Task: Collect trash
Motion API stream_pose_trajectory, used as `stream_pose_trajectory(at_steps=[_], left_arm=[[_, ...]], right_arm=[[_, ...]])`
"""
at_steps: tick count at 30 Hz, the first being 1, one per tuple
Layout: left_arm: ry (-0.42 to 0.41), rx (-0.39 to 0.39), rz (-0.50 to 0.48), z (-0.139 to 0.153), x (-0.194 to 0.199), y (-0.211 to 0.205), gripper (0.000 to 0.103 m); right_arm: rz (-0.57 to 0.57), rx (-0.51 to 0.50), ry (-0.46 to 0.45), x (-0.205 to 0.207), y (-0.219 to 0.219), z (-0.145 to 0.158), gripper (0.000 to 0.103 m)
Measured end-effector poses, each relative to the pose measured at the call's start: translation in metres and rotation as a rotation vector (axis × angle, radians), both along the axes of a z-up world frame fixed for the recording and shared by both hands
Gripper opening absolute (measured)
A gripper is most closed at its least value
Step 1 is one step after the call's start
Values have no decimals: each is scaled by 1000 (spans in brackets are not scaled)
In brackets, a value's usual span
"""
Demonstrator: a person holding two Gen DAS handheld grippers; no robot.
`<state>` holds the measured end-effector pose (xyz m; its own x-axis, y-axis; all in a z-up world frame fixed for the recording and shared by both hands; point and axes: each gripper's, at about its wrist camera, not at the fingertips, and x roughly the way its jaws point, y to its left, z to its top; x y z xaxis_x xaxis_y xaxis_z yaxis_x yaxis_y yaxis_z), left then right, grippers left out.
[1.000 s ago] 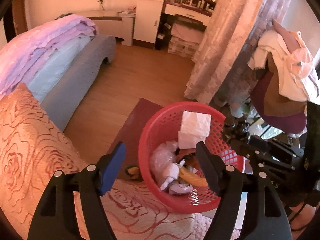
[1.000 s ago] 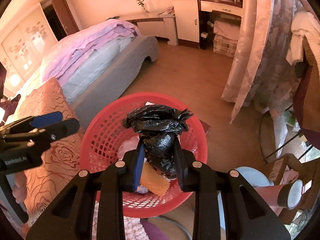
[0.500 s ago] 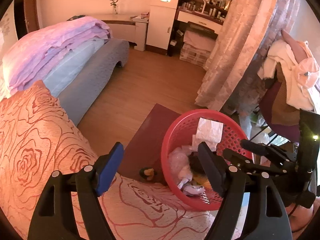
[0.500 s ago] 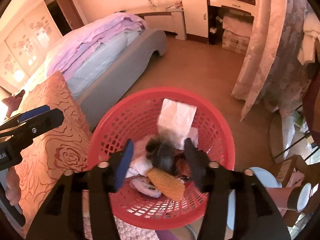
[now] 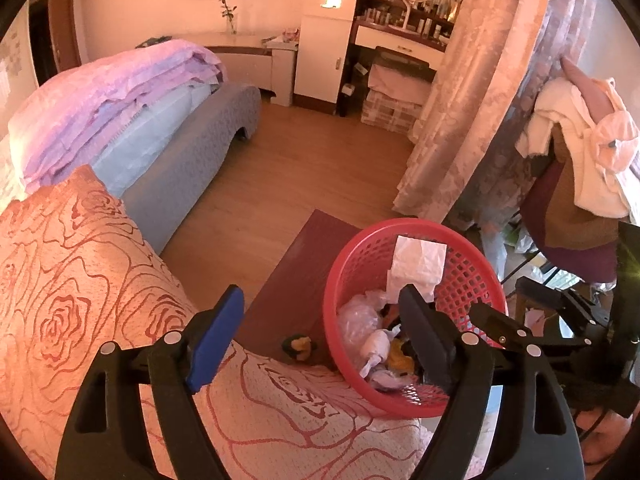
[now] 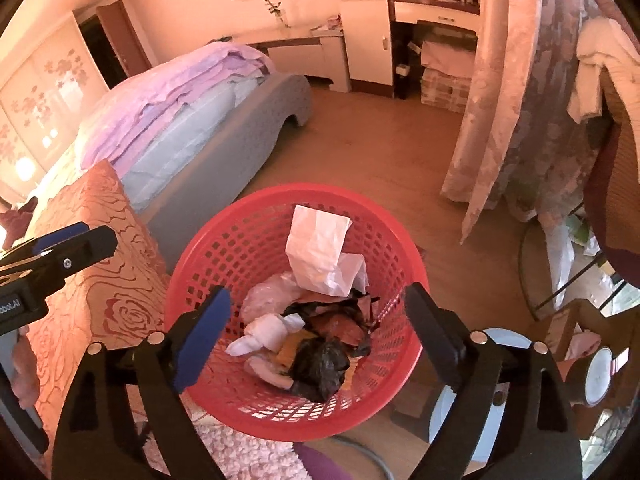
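- Red basket [image 6: 236, 256] of trash stands on the wood floor [image 6: 360, 148] beside the bed [image 6: 224, 136].
- Both hand-held grippers, left [image 5: 320, 332] and right [image 6: 316, 332], gape wide, holding nothing.

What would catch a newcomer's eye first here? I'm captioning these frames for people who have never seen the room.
The red mesh basket on the floor beside the bed, holding a white paper bag and a crumpled black plastic bag. Above it hangs the right claw, open and empty. Left of the basket, an orange rose-patterned cover fills the near corner.
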<state>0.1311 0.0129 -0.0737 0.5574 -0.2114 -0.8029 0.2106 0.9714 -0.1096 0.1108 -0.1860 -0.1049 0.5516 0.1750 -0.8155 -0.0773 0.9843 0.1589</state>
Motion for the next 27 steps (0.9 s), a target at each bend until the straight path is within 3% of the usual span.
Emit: stream_pose_trajectory(at_steps=[11,24,27], left_arm=[[-47,23,-4,9,-14,1,84],[-101,49,50,24,-35,6,85],[-118,55,68,28,-42,8,90]], right_arm=[[-4,6,-11,-9,-1,9,96],[1,-16,-77,-27,2,25,96],[0,-24,-100,-34,3,30,96]])
